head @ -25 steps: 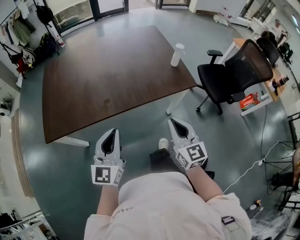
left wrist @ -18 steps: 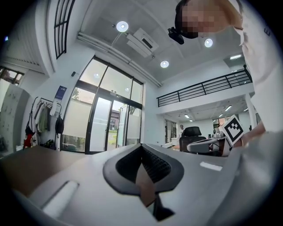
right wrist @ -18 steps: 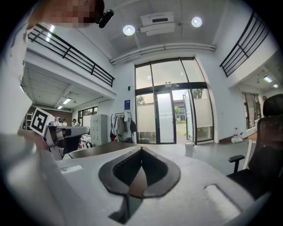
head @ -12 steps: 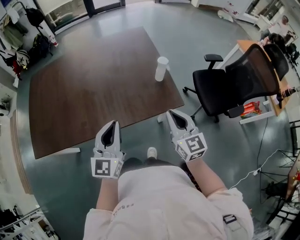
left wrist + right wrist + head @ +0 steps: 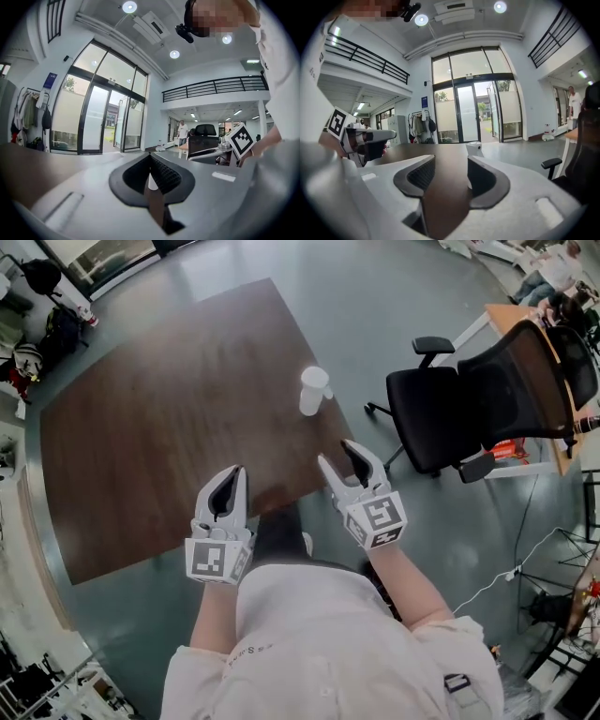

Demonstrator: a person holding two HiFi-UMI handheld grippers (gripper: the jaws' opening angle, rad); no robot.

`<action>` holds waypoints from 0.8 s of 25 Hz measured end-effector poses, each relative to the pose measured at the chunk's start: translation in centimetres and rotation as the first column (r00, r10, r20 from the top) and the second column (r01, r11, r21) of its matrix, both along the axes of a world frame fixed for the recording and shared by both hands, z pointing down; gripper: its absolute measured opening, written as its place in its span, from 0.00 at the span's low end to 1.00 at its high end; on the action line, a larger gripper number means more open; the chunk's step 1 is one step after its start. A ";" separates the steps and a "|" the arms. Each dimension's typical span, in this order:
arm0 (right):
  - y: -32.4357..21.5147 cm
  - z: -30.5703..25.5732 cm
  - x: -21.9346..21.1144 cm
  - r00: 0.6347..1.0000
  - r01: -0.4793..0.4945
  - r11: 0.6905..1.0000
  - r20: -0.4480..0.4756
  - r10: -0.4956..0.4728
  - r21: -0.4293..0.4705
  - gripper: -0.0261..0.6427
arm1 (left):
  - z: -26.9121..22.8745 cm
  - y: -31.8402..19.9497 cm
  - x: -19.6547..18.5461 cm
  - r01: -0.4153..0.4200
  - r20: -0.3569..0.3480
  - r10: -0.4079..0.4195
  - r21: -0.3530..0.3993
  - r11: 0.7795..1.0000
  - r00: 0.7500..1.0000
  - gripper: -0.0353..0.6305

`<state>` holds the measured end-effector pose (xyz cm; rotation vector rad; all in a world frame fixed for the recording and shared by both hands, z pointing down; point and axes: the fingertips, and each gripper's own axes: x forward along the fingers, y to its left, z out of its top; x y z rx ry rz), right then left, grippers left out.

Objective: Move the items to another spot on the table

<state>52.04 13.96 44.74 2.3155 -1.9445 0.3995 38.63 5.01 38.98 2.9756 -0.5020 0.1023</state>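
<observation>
A white cup (image 5: 314,390) stands near the right edge of the dark brown table (image 5: 150,437). In the right gripper view the cup (image 5: 474,148) shows ahead, just right of the gap between the jaws. My right gripper (image 5: 342,458) hangs over the table's near edge, short of the cup; its jaws are opening and nothing is between them. The same spread shows in the right gripper (image 5: 450,171) view. My left gripper (image 5: 229,491) is shut and empty over the near edge further left. Seen from the left gripper (image 5: 151,164), the pads meet and a sliver of the cup (image 5: 153,183) shows beyond them.
A black office chair (image 5: 469,399) stands right of the table. A light desk (image 5: 525,320) with seated people is at the far right. Coats and bags (image 5: 37,296) hang at the far left. Grey floor surrounds the table.
The table and cup have come nearer, and both grippers now reach over the table's near edge. The right gripper's jaws have spread apart; the left stays shut.
</observation>
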 end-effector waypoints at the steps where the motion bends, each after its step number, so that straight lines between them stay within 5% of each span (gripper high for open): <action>1: -0.9 0.5 0.9 1.000 -0.004 1.000 -0.004 0.004 -0.011 0.36 | 0.5 -0.9 1.1 -0.009 0.006 0.010 -0.011 1.000 1.000 0.08; 12: -8.1 9.8 9.2 0.997 -0.033 0.991 0.058 0.041 -0.131 0.63 | 5.7 -9.5 10.7 -0.042 0.066 0.046 -0.060 0.997 0.997 0.08; 17: -11.1 11.8 10.1 0.989 0.004 0.994 0.150 0.013 -0.111 0.64 | 8.6 -10.6 12.9 -0.067 0.102 0.079 -0.114 0.991 0.992 0.08; 20: -12.7 12.1 9.9 0.994 0.036 0.994 0.107 -0.025 -0.100 0.64 | 10.1 -10.8 13.7 -0.079 0.118 0.097 -0.150 0.986 0.988 0.08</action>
